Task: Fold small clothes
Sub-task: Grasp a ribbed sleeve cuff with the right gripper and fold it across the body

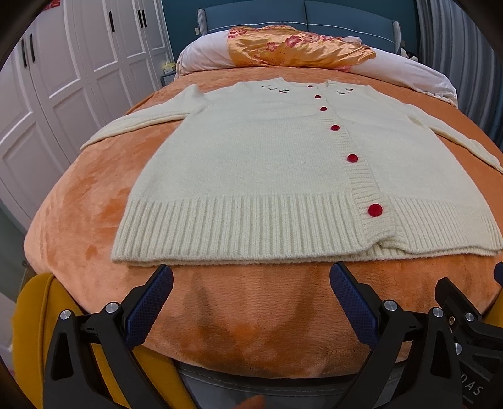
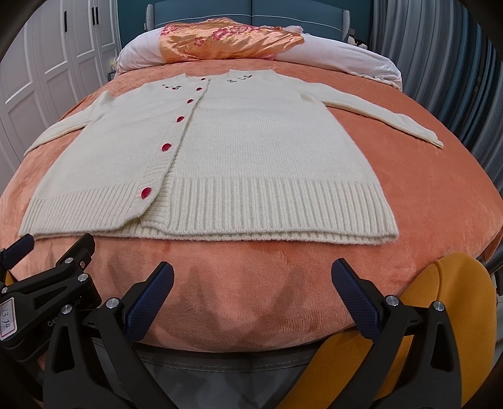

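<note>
A cream knitted cardigan (image 1: pixel 257 157) (image 2: pixel 245 148) with red buttons lies flat and face up on the orange bedspread (image 1: pixel 94 201) (image 2: pixel 424 188), both sleeves spread sideways, ribbed hem toward me. My left gripper (image 1: pixel 251 273) hovers open just short of the hem, left of the button band, with nothing between its fingers. My right gripper (image 2: pixel 251 270) is open too, in front of the hem's right half, holding nothing. The left gripper also shows at the left edge of the right wrist view, and the right gripper at the right edge of the left wrist view.
A satin orange floral pillow (image 1: pixel 295 47) (image 2: pixel 226 37) rests on a white quilt (image 1: pixel 201 53) at the blue headboard (image 1: pixel 345 19). White wardrobe doors (image 1: pixel 63 78) line the left. Yellow fabric (image 2: pixel 446 314) (image 1: pixel 34 314) sits below the bed's near edge.
</note>
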`<state>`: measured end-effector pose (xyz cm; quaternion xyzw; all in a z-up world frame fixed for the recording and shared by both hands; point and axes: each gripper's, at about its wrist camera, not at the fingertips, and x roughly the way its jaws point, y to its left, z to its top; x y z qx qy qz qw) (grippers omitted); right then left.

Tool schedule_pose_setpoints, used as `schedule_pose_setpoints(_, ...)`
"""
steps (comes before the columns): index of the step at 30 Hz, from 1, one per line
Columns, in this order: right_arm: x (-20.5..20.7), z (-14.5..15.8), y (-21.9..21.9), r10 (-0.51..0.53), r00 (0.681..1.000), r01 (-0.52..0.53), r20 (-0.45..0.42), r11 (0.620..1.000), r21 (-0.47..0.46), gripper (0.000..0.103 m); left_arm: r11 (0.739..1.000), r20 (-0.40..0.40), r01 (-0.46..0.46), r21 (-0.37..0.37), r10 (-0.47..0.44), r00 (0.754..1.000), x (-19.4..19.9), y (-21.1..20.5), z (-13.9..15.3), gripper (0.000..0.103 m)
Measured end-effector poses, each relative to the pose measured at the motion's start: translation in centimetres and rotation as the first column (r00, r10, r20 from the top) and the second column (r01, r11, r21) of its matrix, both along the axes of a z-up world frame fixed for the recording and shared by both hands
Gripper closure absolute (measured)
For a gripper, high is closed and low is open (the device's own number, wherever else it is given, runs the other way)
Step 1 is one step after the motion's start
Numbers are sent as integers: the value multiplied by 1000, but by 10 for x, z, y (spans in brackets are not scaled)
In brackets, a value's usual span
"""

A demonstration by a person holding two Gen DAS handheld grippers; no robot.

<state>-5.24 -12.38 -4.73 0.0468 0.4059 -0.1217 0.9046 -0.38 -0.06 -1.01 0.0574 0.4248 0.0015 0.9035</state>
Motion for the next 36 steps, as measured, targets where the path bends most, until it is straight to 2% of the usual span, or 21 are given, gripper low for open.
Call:
schedule_pose_setpoints(3,-2,1,1,5,1000,-5,3,1000,5,5,1000,-15,1,-23,-1,1000,-1,4,1,7)
schedule_pose_setpoints(5,-3,5,3,11,1000,-11,19,1000,-11,5,998,-31,1,-64,-3,1000,-1,7,1,13)
schedule_pose_setpoints(7,-3,9,5,24,999,-24,40,1000,-16,5,997,-11,-14,-77,13,1000,-3,10,3,14)
schedule_pose_setpoints(10,-1,13,5,57,997,-57,58,998,3,5,994,49,-96,-43,98,994,-11,10,10,12)
schedule_pose_setpoints(11,0,15,3,62,996,-63,62,998,11,5,994,43,-99,-56,101,994,-10,10,11,11)
schedule_pose_setpoints(13,6,24,-11,66,994,-70,91,996,47,5,996,-18,-65,-67,64,998,-1,8,7,9)
schedule_pose_setpoints(15,13,35,-34,35,991,-44,131,997,65,5,999,-87,-34,6,34,996,14,2,4,9)
schedule_pose_setpoints(17,28,46,-80,-28,986,14,166,996,87,5,999,-102,18,42,-14,995,24,-4,7,9)
schedule_pose_setpoints(19,44,50,-138,-127,977,105,169,985,135,5,999,-106,37,30,-33,994,31,-5,11,9)
schedule_pose_setpoints(21,59,48,-201,-238,960,204,147,955,215,5,998,-109,55,5,-54,993,40,-7,16,9)
schedule_pose_setpoints(22,68,45,-246,-316,940,275,130,925,264,5,998,-103,55,5,-54,993,46,-9,20,9)
schedule_pose_setpoints(24,80,41,-307,-420,900,370,119,878,303,5,999,-95,50,6,-49,994,56,-13,25,9)
schedule_pose_setpoints(27,102,33,-399,-540,838,502,80,821,273,5,998,-71,52,-18,-53,996,77,-20,28,9)
schedule_pose_setpoints(30,120,29,-449,-589,804,559,77,794,241,5,999,-46,39,-35,-40,998,97,-31,32,9)
schedule_pose_setpoints(33,130,21,-478,-590,804,547,71,782,298,5,999,-77,52,-12,-52,996,118,-42,31,9)
schedule_pose_setpoints(36,145,2,-503,-597,802,551,18,752,362,5,998,-100,52,33,-49,994,139,-51,27,9)
